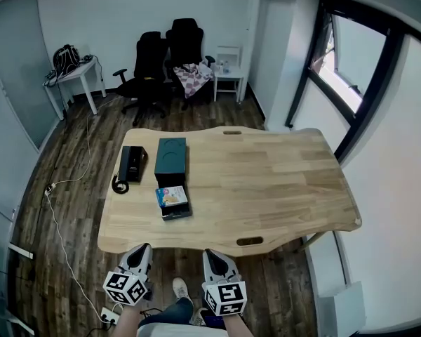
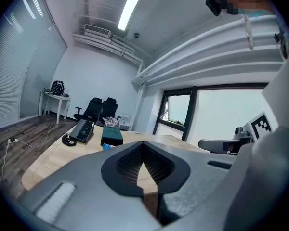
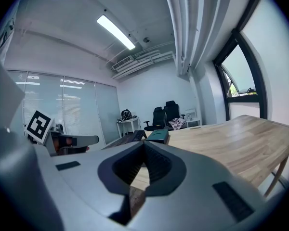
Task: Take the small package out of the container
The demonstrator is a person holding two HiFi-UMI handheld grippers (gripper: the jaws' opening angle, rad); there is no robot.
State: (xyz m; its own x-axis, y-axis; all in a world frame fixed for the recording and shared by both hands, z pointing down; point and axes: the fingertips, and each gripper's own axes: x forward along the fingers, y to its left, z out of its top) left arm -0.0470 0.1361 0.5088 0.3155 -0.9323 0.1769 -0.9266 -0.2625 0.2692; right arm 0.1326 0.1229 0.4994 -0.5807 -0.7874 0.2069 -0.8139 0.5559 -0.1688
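1. The left gripper (image 1: 139,251) and right gripper (image 1: 215,255) hang by the worktop's (image 1: 281,188) near edge, well short of the things on it. Both have their jaws pressed together on nothing.
2. The small package (image 1: 172,196) lies in what looks like a pulled-out tray at the near end of the dark green container (image 1: 170,157), beside a black phone (image 1: 132,163).
3. I'd spread one pair of jaws before reaching, then pinch the package across its narrow sides and steady the container with the other.
4. The package's colourful print is too small to read.

The table (image 1: 281,181) was light wood with visible grain. The container (image 1: 170,158) was dark teal. The small package (image 1: 172,196) was blue and yellow. The telephone (image 1: 132,163) was black. The left gripper (image 1: 140,250) and right gripper (image 1: 212,255) were grey, with black-and-white square markers.
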